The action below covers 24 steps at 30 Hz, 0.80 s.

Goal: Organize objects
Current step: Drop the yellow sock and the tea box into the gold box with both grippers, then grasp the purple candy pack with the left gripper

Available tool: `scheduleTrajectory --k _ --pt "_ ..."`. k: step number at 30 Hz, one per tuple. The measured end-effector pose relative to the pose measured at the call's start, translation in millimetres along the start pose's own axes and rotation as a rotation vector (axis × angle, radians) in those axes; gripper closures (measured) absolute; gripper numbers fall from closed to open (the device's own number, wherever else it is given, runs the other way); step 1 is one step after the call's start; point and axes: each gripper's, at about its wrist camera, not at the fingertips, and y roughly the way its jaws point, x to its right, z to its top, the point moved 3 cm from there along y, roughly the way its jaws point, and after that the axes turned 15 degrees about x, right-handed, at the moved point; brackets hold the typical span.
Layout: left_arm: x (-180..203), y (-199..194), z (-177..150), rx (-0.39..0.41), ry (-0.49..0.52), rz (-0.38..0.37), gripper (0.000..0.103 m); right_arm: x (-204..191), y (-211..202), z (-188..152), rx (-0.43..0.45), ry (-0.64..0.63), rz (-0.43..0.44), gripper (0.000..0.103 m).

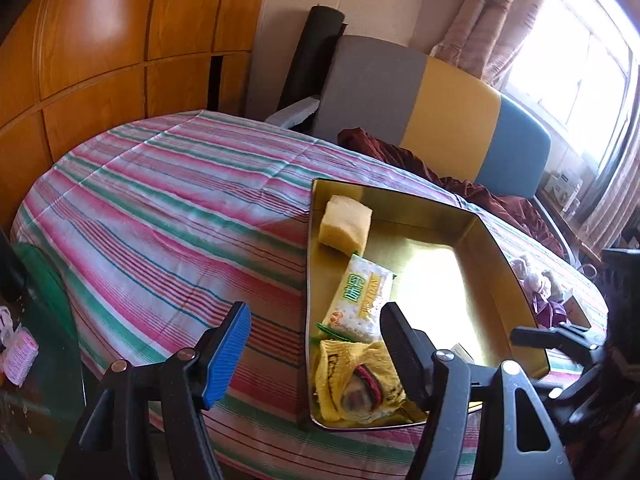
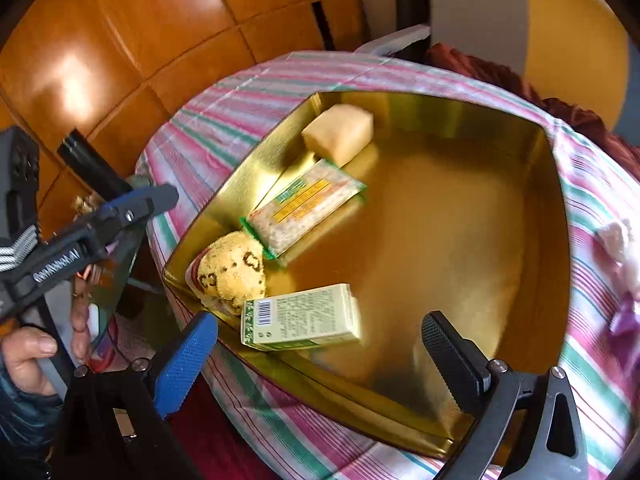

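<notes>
A gold tray (image 1: 496, 248) (image 2: 460, 168) lies on the striped table. In it lie a pale yellow sponge block (image 1: 346, 225) (image 2: 340, 132), a green and white cracker packet (image 1: 360, 300) (image 2: 306, 206), a rolled yellow cloth (image 1: 356, 384) (image 2: 232, 270) and a green and white box (image 2: 304, 316). My left gripper (image 1: 316, 344) is open and empty, over the tray's near left edge by the cloth. My right gripper (image 2: 320, 344) is open and empty, just above the box. The left gripper also shows at the left in the right wrist view (image 2: 120, 208).
The table wears a pink, green and white striped cloth (image 1: 180, 220). A chair (image 1: 440, 112) with dark red fabric stands behind it. Small pink and purple items (image 1: 540, 292) lie right of the tray. Wooden panels (image 1: 100, 40) are at the left. A glass side table (image 1: 36, 360) is nearby.
</notes>
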Motion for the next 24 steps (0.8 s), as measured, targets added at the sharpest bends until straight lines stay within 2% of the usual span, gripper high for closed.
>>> scheduleTrajectory --k 6,12,18,24 --pt "24 -3 1 -0.004 0.054 -0.04 0.035 34 -37 2 0.078 0.051 -0.097 0.0" --pt "59 -4 0 -0.024 0.117 -0.107 0.035 91 -77 2 0.124 0.119 -0.23 0.0" --pt "98 0 -4 -0.058 0.159 -0.184 0.035 169 -129 -3 0.171 0.21 -0.405 0.0" --pt "151 2 -8 -0.085 0.246 -0.284 0.044 263 -189 -26 0.255 0.392 -0.611 0.0"
